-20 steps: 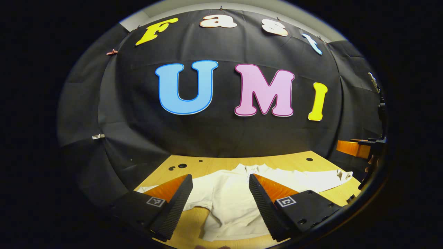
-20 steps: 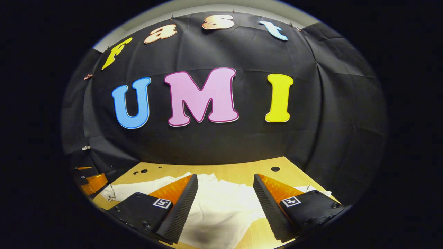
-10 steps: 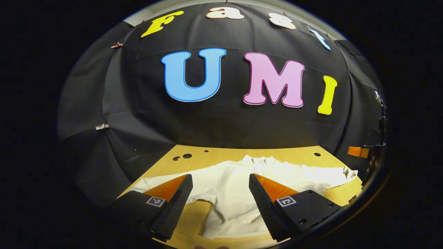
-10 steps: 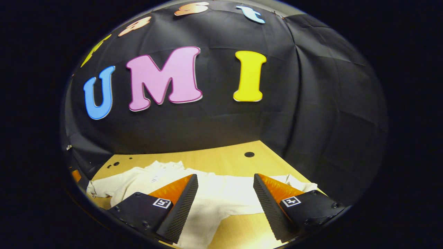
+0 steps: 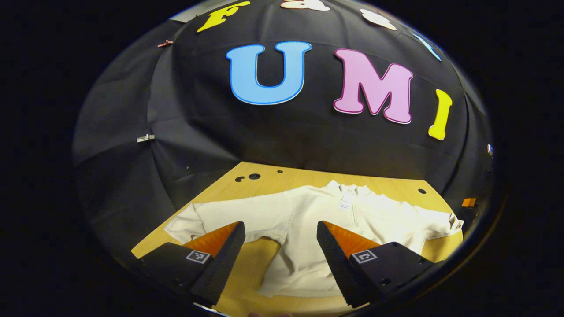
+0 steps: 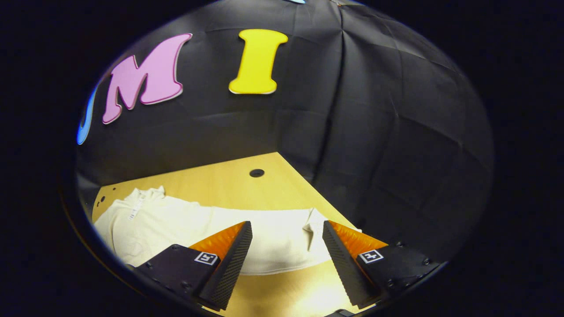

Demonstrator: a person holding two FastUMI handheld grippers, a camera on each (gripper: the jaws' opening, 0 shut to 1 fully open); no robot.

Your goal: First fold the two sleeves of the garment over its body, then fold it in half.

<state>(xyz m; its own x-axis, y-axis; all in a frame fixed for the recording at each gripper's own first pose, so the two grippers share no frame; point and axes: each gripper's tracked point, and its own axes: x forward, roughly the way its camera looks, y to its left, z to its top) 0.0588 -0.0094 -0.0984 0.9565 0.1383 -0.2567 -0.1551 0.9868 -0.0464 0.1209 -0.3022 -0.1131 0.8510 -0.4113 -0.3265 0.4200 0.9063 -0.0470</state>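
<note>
Left gripper (image 5: 280, 246) and right gripper (image 6: 286, 246) both gape wide, empty, above the white garment (image 5: 308, 220).

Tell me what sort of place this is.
Most likely a staged recording booth, not a home: black cloth walls hang around a bare wooden table with drilled holes, a white garment lies spread flat on it, and open tongs hover above it.

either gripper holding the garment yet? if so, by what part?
Nothing held. Left gripper and right gripper are both open above the garment, which lies flat on the table.
</note>
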